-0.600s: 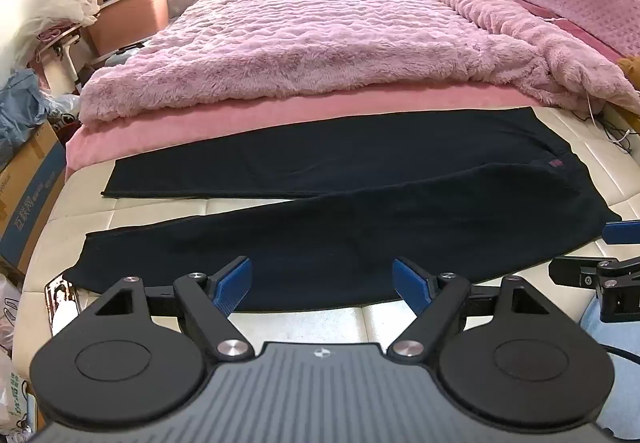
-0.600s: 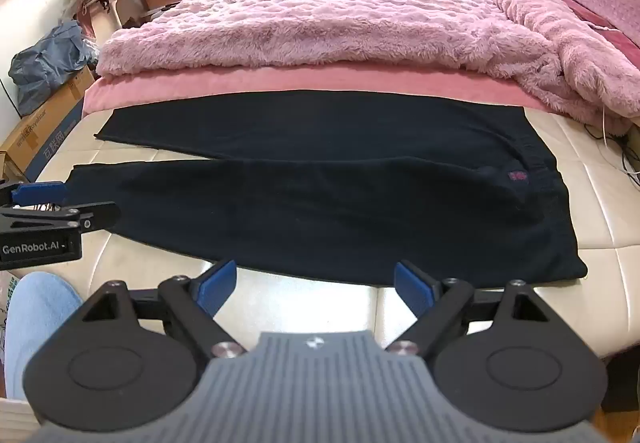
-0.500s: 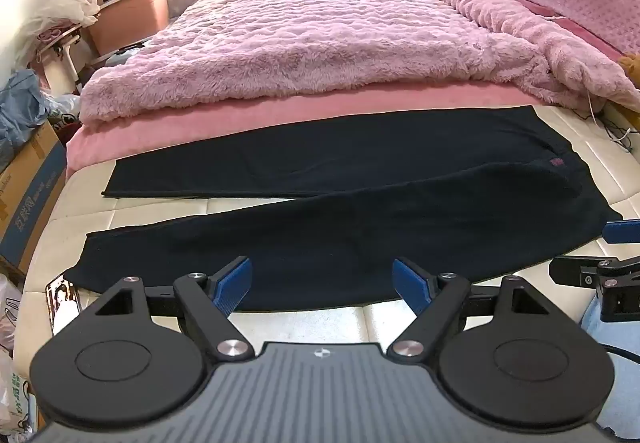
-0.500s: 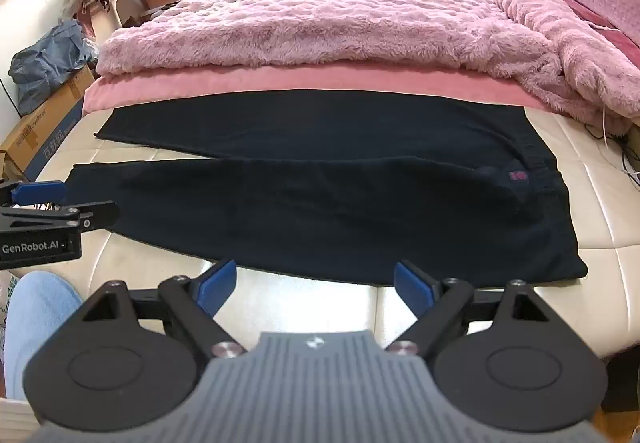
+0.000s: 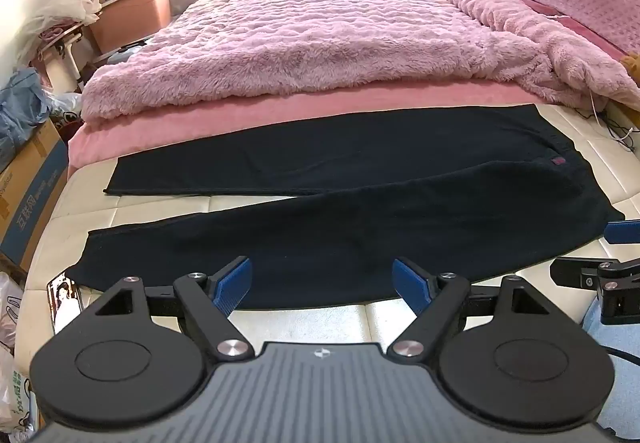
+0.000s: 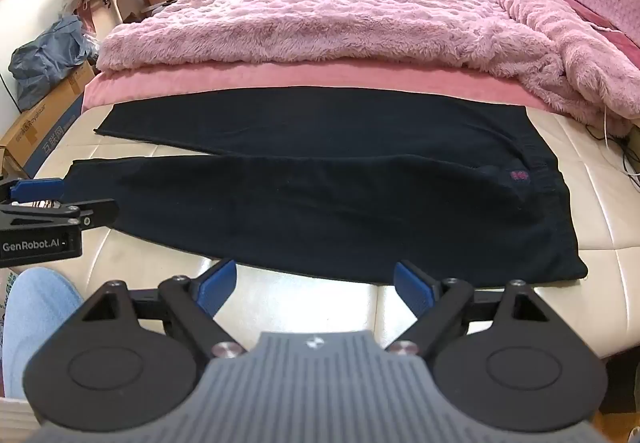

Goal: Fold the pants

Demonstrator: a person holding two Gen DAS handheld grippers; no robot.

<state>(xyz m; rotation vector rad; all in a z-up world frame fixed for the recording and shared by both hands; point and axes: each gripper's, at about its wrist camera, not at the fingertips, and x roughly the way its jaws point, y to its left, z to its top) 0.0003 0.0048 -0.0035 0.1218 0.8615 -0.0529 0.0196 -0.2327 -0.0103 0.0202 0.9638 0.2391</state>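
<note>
Pants [image 5: 360, 211], dark navy, flat, legs splayed apart leftward.

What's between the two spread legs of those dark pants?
Only bare cream mattress, a narrowing wedge between the pants legs, clearest in the left wrist view.

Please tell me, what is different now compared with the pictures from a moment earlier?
Nothing has visibly changed. The pants lie spread flat on the bed as before, and both the left hand-held gripper and the right hand-held gripper remain open above the near edge, holding nothing.
</note>
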